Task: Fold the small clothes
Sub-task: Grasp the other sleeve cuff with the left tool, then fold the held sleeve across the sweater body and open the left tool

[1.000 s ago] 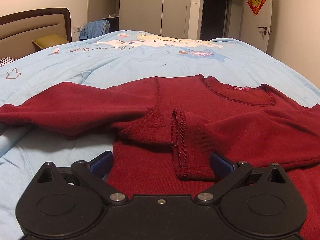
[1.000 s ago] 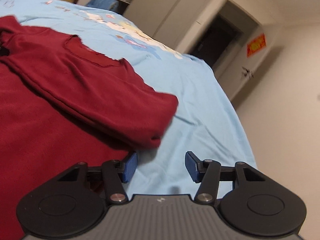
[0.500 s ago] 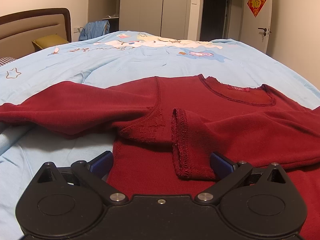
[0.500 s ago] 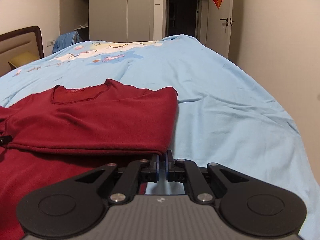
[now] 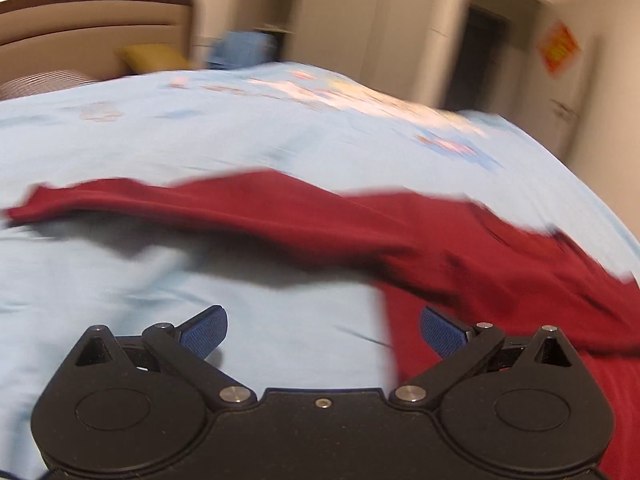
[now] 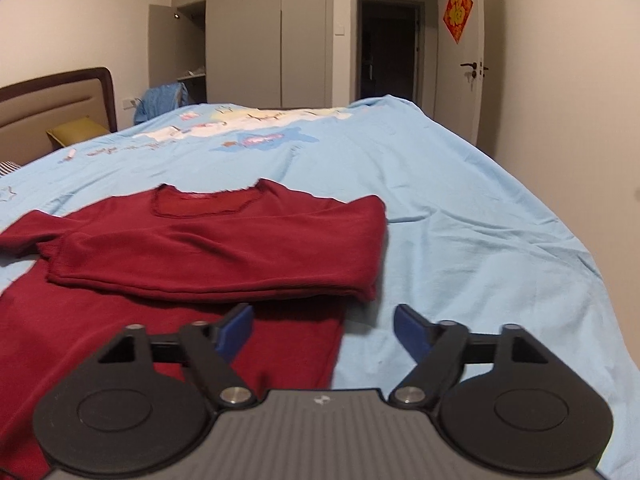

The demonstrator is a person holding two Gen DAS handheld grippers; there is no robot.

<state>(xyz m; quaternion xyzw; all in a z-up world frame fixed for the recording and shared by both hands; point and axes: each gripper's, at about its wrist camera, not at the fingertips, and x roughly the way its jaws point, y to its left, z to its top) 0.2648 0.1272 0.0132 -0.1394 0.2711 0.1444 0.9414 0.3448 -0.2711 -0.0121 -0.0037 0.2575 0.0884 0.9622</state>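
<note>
Sweater: a dark red sweater (image 6: 208,248) lay flat on the bed (image 6: 460,208), one sleeve folded across its chest.
Other sleeve: stretched out over the blue sheet (image 5: 168,204), blurred.
Left claw (image 5: 323,326): spread wide, empty, above the sheet beside the sweater's edge.
Right claw (image 6: 323,326): spread wide, empty, over the sweater's side edge.
Around: headboard (image 6: 52,100), yellow pillow (image 6: 76,130), wardrobe (image 6: 240,40), door (image 6: 464,60).

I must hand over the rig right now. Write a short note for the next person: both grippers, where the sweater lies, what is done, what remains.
Left gripper: open, empty, over the blue bedsheet beside the sweater's edge; this view is blurred.
Right gripper: open, empty, above the sweater's lower right edge.
Red sweater: flat on the bed, neckline away from you.
Done: one sleeve is folded across the chest.
Left: the other sleeve lies stretched out sideways; fold it in, then fold the body.
</note>
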